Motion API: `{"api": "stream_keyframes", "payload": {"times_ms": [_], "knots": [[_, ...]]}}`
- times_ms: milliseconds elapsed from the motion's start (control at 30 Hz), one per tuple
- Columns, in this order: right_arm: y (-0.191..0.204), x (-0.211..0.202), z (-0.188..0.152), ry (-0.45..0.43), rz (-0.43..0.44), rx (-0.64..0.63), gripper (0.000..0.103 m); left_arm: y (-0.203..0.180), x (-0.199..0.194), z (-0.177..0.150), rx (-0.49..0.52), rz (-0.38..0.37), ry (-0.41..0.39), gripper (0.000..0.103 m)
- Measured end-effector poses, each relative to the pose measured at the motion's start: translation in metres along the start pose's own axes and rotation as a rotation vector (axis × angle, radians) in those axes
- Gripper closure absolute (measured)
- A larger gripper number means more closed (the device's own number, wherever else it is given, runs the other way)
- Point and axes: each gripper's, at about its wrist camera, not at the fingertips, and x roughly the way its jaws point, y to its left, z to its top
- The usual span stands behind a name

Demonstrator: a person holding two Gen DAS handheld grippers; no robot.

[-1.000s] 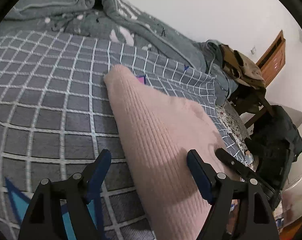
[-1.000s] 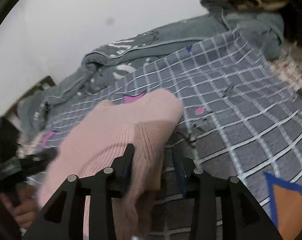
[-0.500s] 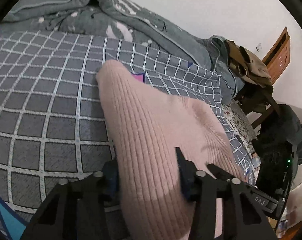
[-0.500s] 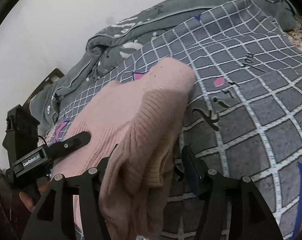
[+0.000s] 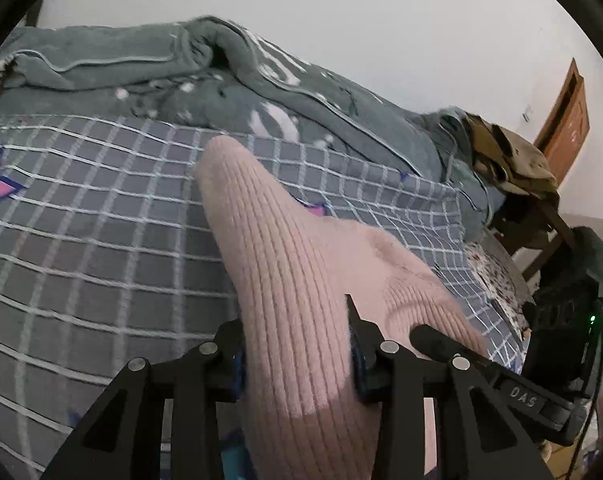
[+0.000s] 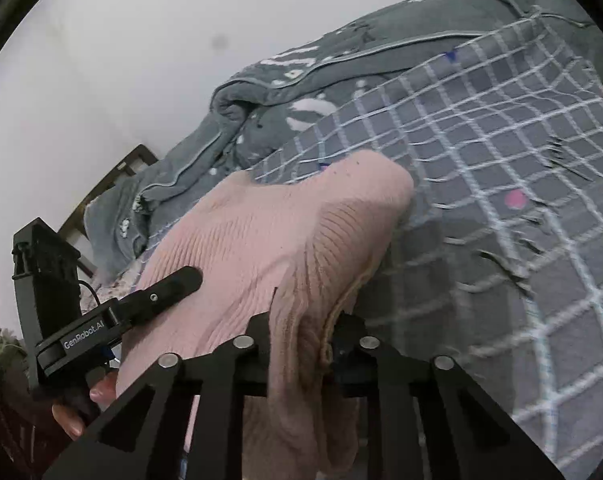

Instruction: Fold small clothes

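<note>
On the checked bed (image 5: 101, 264), the pink knit garment (image 5: 301, 280) lay lengthwise, already doubled over it seemed, both the left tool (image 5: 297, 356) and right tool (image 6: 301, 344) closing on its near end, final fold apparently pending.

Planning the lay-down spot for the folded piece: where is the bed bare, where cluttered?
Bare: checked grey bedsheet left of the pink ribbed knit garment, up to the rumpled grey blanket; also the sheet to its right in the right wrist view. Crowded: the piled clothes at the far end.
</note>
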Motion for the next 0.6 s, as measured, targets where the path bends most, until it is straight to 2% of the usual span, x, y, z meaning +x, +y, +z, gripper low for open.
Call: {"api": "stream_keyframes", "payload": {"times_ms": [233, 367, 533, 600], "knots": [[0.06, 0.043, 0.02, 0.027, 0.02, -0.134, 0.089, 0.052, -0.013, 0.029, -0.045, 0.054, 0.007, 0.066], [0.07, 0.063, 0.019, 0.058, 0.04, -0.163, 0.088, 0.072, -0.015, 0.029, -0.044, 0.074, -0.001, 0.065], [0.074, 0.081, 0.006, 0.098, -0.031, -0.226, 0.086, 0.078, -0.002, 0.017, -0.017, 0.12, 0.033, 0.063], [0.073, 0.077, 0.004, 0.09, -0.036, -0.246, 0.082, 0.081, -0.004, 0.016, -0.021, 0.123, 0.031, 0.057]]}}
